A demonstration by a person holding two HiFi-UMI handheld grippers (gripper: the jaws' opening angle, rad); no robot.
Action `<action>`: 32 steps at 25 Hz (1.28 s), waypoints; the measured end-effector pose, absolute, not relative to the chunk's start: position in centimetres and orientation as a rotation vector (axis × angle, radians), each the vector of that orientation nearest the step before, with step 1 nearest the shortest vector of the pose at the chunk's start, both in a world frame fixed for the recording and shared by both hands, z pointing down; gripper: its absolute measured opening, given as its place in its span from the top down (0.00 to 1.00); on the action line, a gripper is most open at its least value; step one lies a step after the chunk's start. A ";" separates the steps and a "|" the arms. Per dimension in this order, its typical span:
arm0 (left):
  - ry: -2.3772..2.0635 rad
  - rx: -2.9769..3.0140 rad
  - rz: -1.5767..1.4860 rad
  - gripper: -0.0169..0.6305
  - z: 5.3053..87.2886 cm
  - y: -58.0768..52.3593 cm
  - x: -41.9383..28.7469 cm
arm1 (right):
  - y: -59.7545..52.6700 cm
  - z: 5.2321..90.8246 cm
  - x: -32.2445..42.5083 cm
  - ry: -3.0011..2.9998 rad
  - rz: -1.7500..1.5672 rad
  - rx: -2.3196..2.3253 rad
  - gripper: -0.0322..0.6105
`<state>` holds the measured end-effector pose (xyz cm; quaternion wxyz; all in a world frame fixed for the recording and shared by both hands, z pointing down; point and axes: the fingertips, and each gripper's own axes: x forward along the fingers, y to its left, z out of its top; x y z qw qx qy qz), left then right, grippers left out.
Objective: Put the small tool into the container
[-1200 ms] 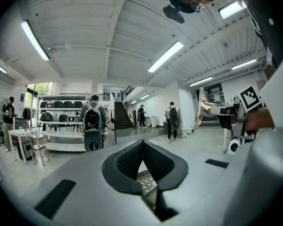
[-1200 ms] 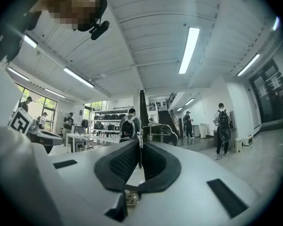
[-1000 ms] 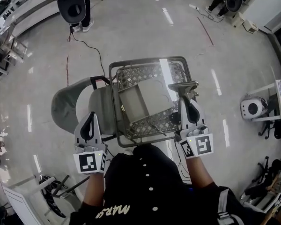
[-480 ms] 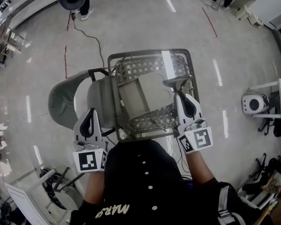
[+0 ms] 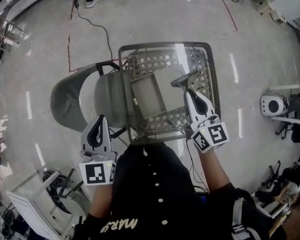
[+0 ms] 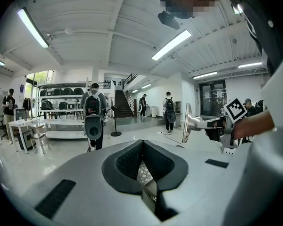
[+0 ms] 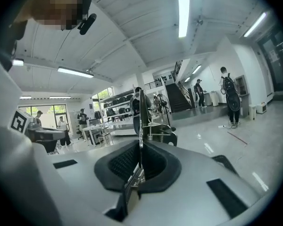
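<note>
The container is a wire-mesh basket (image 5: 165, 46) with a grey rim, seen from above, with a flat grey box (image 5: 147, 96) lying inside it. My right gripper (image 5: 191, 95) reaches over the basket's right half, shut on a small metal tool (image 5: 186, 79) with a flat cross-piece at its far end. In the right gripper view the tool's thin blade (image 7: 140, 121) stands upright, pinched between the pads of the right gripper (image 7: 140, 147). My left gripper (image 5: 99, 121) hangs outside the basket's near left corner, shut on nothing. The left gripper (image 6: 142, 145) view shows the tool (image 6: 191, 124) off to the right.
A grey chair (image 5: 70, 101) stands against the basket's left side. A black cable (image 5: 102, 29) runs across the shiny floor. A white device (image 5: 272, 104) sits at the right, white frames (image 5: 30, 204) at the lower left. People (image 6: 93, 112) stand in the hall.
My right gripper has sunk and carried the tool from the basket's right rim inward over the basket. The left gripper has dropped a little beside the near left corner.
</note>
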<state>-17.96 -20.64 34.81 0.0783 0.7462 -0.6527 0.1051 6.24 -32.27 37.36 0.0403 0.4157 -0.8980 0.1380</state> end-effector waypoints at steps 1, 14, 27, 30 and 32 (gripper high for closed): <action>-1.948 2.221 0.323 0.93 35.2 -20.3 -18.1 | -32.4 38.3 5.9 -2.742 0.461 1.257 0.93; -1.892 2.068 0.361 0.93 40.8 -18.2 -17.6 | -34.7 54.5 0.0 -2.585 0.890 0.937 0.93; -1.804 1.953 0.433 0.93 47.1 -15.6 -16.5 | -32.2 66.8 -4.2 -2.320 1.158 0.608 0.93; -1.785 1.935 0.430 0.93 48.2 -15.0 -16.0 | -31.6 68.7 -4.5 -2.245 1.156 0.562 0.93; -1.780 1.914 0.430 0.93 49.0 -14.8 -15.9 | -31.3 69.8 -4.7 -2.208 1.192 0.539 0.93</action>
